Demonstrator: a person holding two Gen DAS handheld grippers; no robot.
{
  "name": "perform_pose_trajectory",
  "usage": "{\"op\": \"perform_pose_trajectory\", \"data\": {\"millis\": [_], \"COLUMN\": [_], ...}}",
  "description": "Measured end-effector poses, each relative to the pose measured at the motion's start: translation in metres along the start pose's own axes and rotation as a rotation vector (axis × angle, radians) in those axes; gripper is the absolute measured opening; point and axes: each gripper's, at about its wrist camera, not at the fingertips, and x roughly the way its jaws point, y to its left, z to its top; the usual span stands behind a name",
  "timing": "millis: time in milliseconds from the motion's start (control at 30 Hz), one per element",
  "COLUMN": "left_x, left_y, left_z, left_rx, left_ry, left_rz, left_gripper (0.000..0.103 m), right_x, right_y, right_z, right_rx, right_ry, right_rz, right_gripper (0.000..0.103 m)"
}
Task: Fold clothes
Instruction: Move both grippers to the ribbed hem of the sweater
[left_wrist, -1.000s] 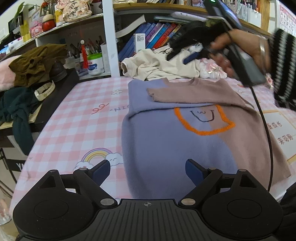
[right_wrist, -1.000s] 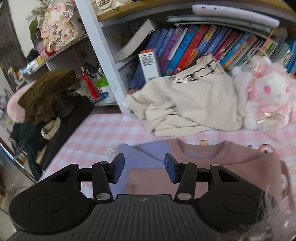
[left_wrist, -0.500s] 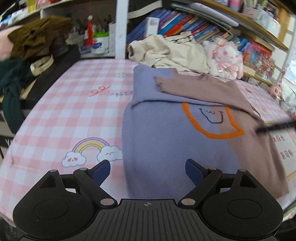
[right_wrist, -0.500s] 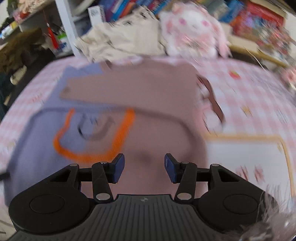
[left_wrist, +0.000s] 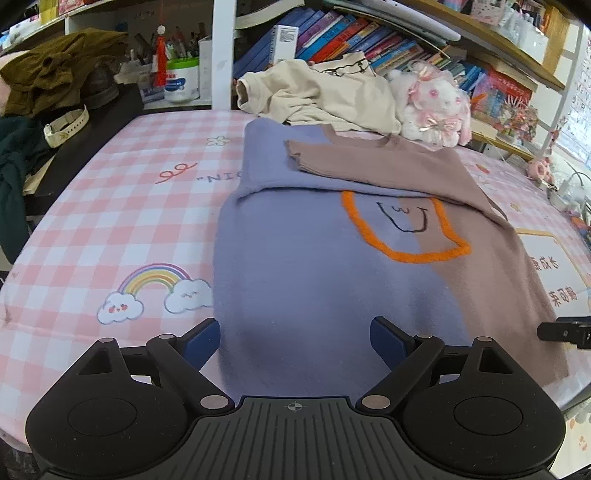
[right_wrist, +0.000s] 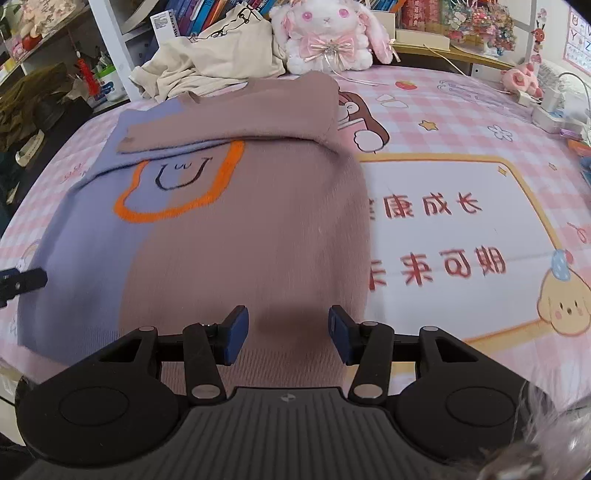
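Two hand-held grippers: left hand-held gripper wide, empty; right hand-held gripper wide, empty.
Sweater: flat on tabletop, sleeves folded across.

The pink checked tablecloth carries most of the readable text. In the right wrist view, its white panel with a yellow border bears two rows of red Chinese characters, printed upside down to the camera. The upper row reads 健康成长. The lower row is blurred; only 来可期 can be made out. In the left wrist view, the same panel shows 康成长 and part of the lower row.

Left of the sweater, the cloth shows the inverted letters "NIO" in dark print; the remainder is covered.

An alphabet poster on the wall shows the letters U, Y and Z.

Book spines and box labels are too small to read.
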Motion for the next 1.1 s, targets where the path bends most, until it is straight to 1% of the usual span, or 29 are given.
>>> {"op": "perform_pose_trajectory", "data": {"millis": [200, 367, 467, 667, 900, 1100], "left_x": [-0.008, -0.019, -0.023, -0.034, -0.046, -0.05], "left_y": [-0.014, -0.032, -0.046, -0.07, -0.072, -0.06], "left_z": [-0.005, -0.009, -0.014, -0.028, -0.048, -0.054], "left_rx": [0.002, 0.004, 0.011, 0.029, -0.024, -0.075], "left_ry": [-0.011, -0.015, -0.01, 0.001, 0.03, 0.041], "left_rz": [0.004, 0.036, 0.047, 0.071, 0.129, 0.198], "left_gripper": [0.09, 0.09, 0.09, 0.09, 0.09, 0.09], "right_x": [-0.005, -0.011, -0.016, -0.021, -0.027, -0.034], "right_y": [-0.008, -0.016, -0.023, -0.041, -0.058, -0.066], "right_z": [-0.005, -0.008, -0.012, -0.026, -0.042, -0.053], "right_rx": [-0.031, -0.069, -0.093, -0.086, -0.024, 0.026], "right_ry": [-0.009, -0.011, -0.019, -0.003, 0.013, 0.007], "right_rz": [0.026, 0.066, 0.075, 0.114, 0.162, 0.167], "right_gripper": [0.048, 0.049, 0.051, 0.052, 0.052, 0.052]}}
